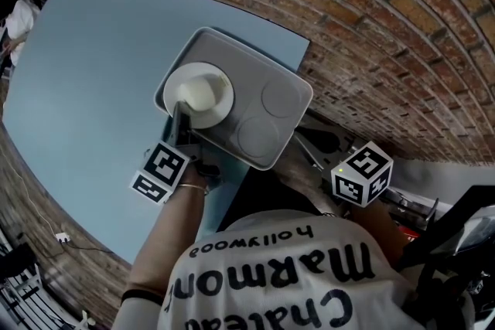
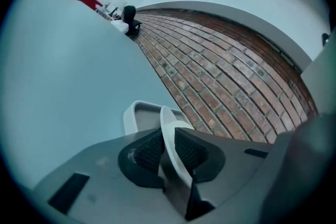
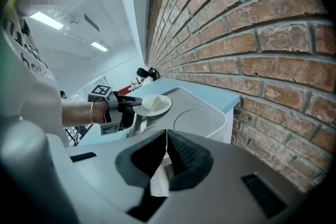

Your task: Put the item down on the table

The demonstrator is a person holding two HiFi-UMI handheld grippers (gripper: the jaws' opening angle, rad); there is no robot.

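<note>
- The left gripper [image 2: 168, 147] has its fingers [image 2: 149, 150] clamped on the thin rim of the white round plate [image 1: 223, 109]. The plate hangs over the large compartment of the grey moulded plastic tray [image 1: 288, 127], not over bare surface. A pinch at one edge carries the whole weight, so the plate may sag or slip out.
- A pale cream lump [image 1: 197, 93] lies loose in the middle of the plate. Any tilt on the way off the tray could roll it over the plate's shallow lip.
- To reach the light blue surface [image 1: 100, 89] the plate must pass the tray's raised rim. Catching the rim would jolt the plate, or drag the tray along.
- The tray sits at the corner of the surface, on the side nearest the red brick wall [image 1: 387, 27]. A shove from the plate could push it over that edge.
- The right gripper [image 3: 167, 149], on the tray's near side, has its fingers pressed together. A pale strip shows low between them, and I cannot tell whether it is the tray's rim. If it is, a stray pull there would shift the tray under the plate.
- Letting go before the plate's base is flat on the surface beside the tray would drop it with a knock.
</note>
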